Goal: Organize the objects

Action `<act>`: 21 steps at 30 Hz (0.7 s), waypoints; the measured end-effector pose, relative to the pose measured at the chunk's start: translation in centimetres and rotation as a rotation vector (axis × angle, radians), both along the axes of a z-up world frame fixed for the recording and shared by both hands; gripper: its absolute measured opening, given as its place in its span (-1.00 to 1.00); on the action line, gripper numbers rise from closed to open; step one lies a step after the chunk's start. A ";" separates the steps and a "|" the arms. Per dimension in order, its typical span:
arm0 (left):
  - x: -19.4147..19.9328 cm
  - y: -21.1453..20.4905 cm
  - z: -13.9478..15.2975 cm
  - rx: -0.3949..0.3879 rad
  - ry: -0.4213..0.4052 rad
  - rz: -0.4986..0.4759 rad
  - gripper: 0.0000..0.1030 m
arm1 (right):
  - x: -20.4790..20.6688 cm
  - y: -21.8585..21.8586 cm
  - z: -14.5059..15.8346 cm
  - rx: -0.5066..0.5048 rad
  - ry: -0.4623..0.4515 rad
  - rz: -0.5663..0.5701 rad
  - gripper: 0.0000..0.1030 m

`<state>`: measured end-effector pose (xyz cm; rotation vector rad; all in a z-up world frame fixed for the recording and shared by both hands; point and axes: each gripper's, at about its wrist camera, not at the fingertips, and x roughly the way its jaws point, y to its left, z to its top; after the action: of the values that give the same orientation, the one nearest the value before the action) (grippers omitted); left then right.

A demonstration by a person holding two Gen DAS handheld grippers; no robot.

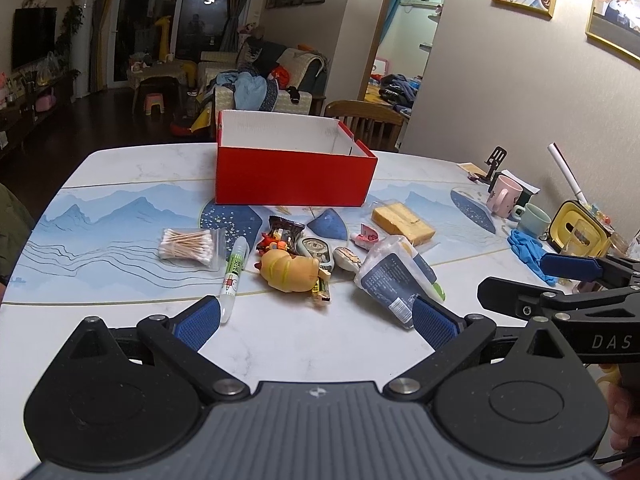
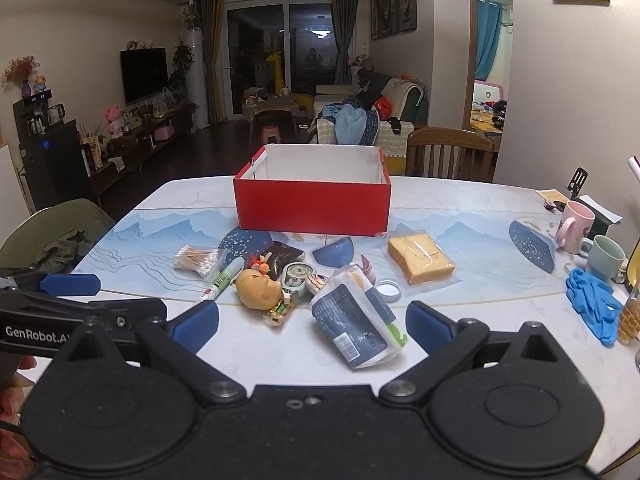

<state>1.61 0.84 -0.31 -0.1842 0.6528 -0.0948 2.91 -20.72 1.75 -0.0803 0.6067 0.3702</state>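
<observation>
Red box [image 2: 314, 210] floor hidden; bottle [image 2: 629, 312] cut off at right edge.

Marble-look worktop [image 2: 460, 200] w/ blue mountain print — red box [image 2: 314, 208] at centre-back, cotton swabs [image 2: 198, 260], glue stick [image 2: 224, 278], sponge [image 2: 420, 260], tissue pack [image 2: 356, 316] in front; mugs [image 2: 574, 226], blue gloves [image 2: 592, 304] at right edge.

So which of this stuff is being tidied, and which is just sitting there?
Being tidied: red box, cotton swabs, glue stick, orange toy, sponge, dark packet.
Just sitting: pink mug, green mug, blue gloves.
</observation>
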 end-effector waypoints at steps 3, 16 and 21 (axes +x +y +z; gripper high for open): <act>0.3 -0.2 0.1 0.010 -0.007 -0.002 0.99 | 0.2 0.0 0.0 -0.001 -0.001 -0.001 0.94; 2.5 -0.1 -0.7 0.005 0.029 -0.013 0.99 | 2.9 -0.3 -0.8 -0.009 0.045 0.014 0.91; 4.5 0.2 -2.1 0.019 0.057 0.003 0.99 | 5.5 -1.0 -2.0 -0.040 0.077 0.046 0.90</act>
<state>6.09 1.02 -2.44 -0.1699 0.7099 -0.0806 8.46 -21.69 -0.27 -0.1193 0.6895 0.4073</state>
